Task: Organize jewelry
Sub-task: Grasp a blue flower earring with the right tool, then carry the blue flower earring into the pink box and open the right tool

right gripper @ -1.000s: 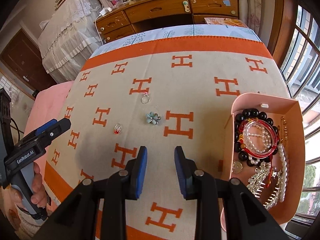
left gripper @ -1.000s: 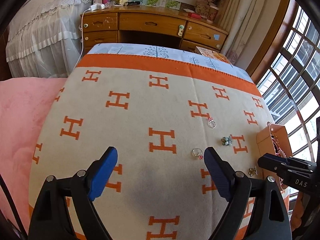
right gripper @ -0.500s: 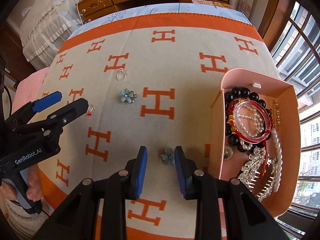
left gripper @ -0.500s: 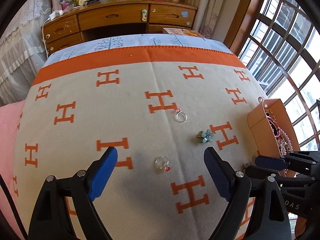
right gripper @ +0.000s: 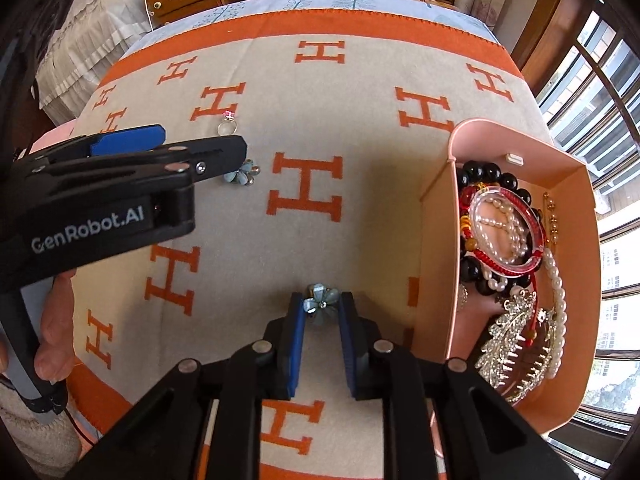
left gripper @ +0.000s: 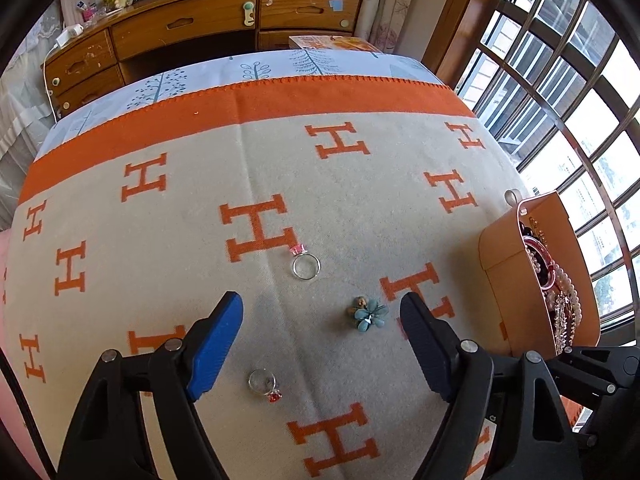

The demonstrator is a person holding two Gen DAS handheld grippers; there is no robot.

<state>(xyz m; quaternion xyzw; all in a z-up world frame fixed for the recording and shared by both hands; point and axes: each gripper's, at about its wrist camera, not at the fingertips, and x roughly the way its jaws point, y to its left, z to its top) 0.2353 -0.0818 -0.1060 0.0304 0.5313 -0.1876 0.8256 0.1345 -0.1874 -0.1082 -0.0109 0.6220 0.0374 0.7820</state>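
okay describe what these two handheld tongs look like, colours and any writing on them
Both tongs, left and right, have black plastic frames with silver rivets and ribbed blue pads. The left one's body carries white "GenRobot.AI" lettering, above a grey handle with a thin cable.

Rings [left gripper: 306,267], flower [left gripper: 368,314] on blanket [left gripper: 340,184]; box [left gripper: 516,264] right

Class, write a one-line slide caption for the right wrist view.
Right gripper closing on a blue flower beside the pink box of jewelry.

Matt woven blanket [left gripper: 360,208], glossy pink plastic box [right gripper: 436,216], shiny metal ring [left gripper: 306,267], varnished wooden desk [left gripper: 208,20]
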